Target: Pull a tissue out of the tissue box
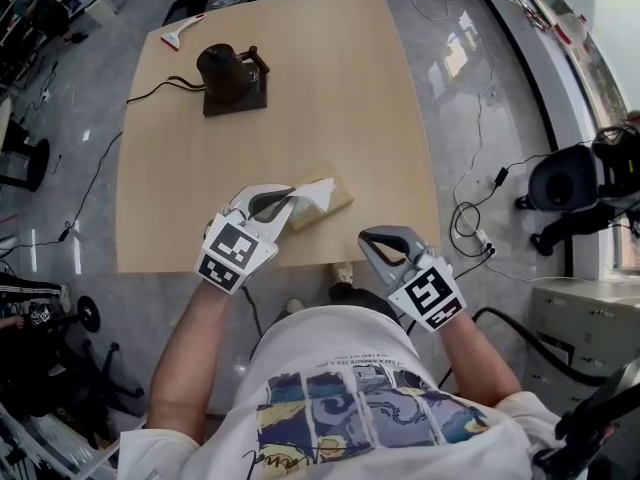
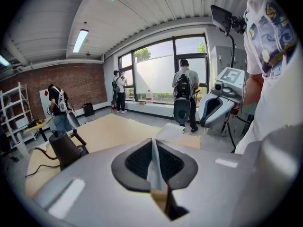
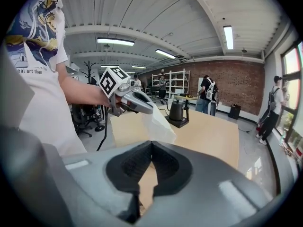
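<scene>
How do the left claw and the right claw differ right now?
The left claw is shut on a white tissue; the right claw is shut on nothing. The left claw is at the tissue box; the right claw is apart from it, by the table's near edge. Both carry marker cubes.

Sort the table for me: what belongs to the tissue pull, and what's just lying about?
In the job: tissue, tissue box, left hand-held gripper shut on the tissue.
Lying about: kettle, cable, white tool.
</scene>
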{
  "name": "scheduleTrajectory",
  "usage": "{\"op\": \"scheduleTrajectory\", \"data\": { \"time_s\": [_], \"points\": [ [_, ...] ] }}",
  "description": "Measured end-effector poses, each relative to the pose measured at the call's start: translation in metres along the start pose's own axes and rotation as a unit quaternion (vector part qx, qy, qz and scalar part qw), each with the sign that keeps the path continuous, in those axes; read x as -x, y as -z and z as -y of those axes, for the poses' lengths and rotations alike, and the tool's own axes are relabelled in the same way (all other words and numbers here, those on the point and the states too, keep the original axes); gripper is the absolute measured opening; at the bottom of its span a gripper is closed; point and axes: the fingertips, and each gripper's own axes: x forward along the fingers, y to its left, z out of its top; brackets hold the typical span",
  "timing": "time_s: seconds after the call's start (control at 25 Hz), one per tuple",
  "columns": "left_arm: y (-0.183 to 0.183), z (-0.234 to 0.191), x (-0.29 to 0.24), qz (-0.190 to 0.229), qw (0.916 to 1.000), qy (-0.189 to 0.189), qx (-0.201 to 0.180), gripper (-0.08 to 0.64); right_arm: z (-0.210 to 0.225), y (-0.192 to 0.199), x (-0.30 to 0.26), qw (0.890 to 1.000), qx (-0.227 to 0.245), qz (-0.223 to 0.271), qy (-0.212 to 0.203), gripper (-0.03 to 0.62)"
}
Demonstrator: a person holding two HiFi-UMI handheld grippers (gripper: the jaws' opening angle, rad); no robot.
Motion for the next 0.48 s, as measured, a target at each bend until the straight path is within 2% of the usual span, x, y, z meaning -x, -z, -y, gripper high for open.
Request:
{"op": "scheduleTrajectory", "data": {
  "time_s": [0.48],
  "points": [
    [-0.029,0.033,0.111,0.068,0.9976,0.003,-0.01,0.006,-0.056,-0.024,0.006,0.999,0.016,0.002,0.033,0.003]
  ]
}}
